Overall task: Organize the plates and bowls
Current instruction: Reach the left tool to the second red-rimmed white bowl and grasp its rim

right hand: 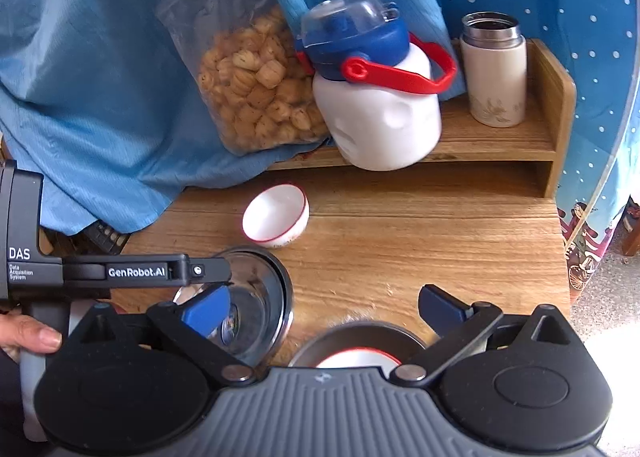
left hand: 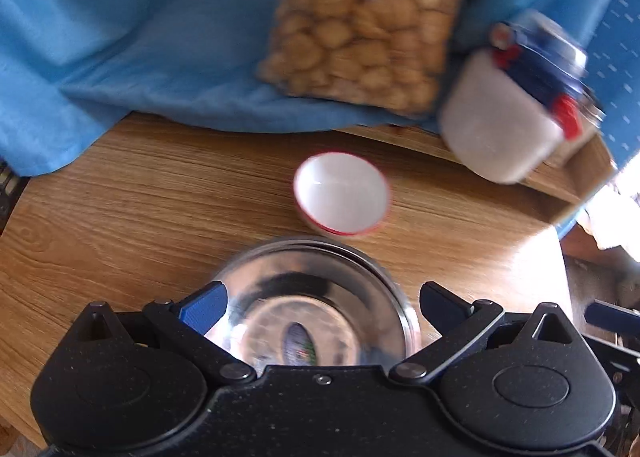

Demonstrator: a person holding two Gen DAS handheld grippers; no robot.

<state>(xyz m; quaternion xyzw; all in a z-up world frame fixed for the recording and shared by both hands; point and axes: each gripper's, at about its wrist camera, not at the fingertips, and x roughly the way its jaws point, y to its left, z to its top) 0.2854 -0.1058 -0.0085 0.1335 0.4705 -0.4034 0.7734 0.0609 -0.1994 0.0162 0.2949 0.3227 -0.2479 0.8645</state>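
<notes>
Steel dominates the near edge of the table: the left tool [left hand: 320, 299] hangs with its jaws spread wide over a shiny steel plate [left hand: 316, 297], its blue pads on either side of the rim, apparently not touching. That plate shows a second rim line under its far edge, so it may be two plates stacked; I cannot tell for sure. Its polished, shallow, round dish mirrors the room.

Nearer the right side, the right tool [right hand: 326, 303] is also spread wide and holds nothing. Below it, at the near edge, sits a dull grey metal dish [right hand: 352, 331] with a white, red-rimmed bowl [right hand: 360, 357] nested in it, which reads as one pairing already made.

Further in, mid-table, a second small white bowl [right hand: 276, 219] with a thin red rim stands alone on the wood-grain surface, tilted slightly, glossy and smooth like ceramic or melamine. By my judgement it is what remains to be gathered, along with the steel plate, so the task looks partly done.

Toward the far edge a low wooden shelf [right hand: 500, 137] carries a white plastic jug [right hand: 380, 125] with blue lid and red handle, a cream flask [right hand: 496, 73] with a steel mouth, and a clear bag of biscuits [right hand: 256, 93] leaning on crumpled blue cloth [right hand: 100, 97].
</notes>
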